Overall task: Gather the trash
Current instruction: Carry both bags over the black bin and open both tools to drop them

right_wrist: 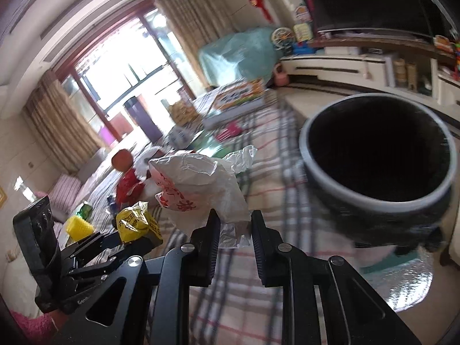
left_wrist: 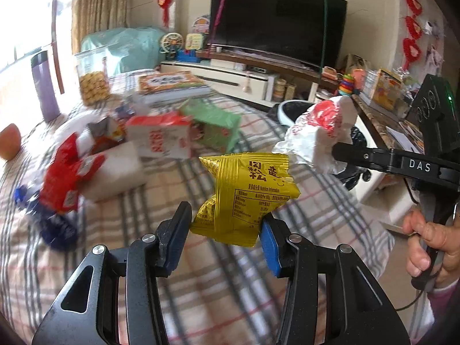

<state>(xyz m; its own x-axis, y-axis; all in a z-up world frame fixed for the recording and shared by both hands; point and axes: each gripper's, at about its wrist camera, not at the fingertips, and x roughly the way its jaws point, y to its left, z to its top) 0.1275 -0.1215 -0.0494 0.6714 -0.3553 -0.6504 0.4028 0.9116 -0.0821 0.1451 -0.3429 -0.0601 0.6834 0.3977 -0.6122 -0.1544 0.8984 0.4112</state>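
Left wrist view shows the left gripper [left_wrist: 225, 224] closed on a yellow snack packet [left_wrist: 244, 192] in the lower middle of the frame, lifted clear of the checked tablecloth [left_wrist: 287, 230]. At right of that frame the right gripper [left_wrist: 335, 152] pinches a crumpled white plastic bag [left_wrist: 319, 132] with red print.

Right wrist view has the same bag [right_wrist: 201, 189] between the narrowed jaws at centre, and the black-lined bin [right_wrist: 376, 149] at upper right, near and slightly beyond the bag. The packet [right_wrist: 138, 224] sits at lower left.

Both pieces look picked up, so the step in hand seems to be carrying them to the bin. Next, each would need bringing over the dark opening before release; the light bag may cling or drift. More wrappers [left_wrist: 69, 178] and cartons [left_wrist: 161, 138] remain at left of the table.
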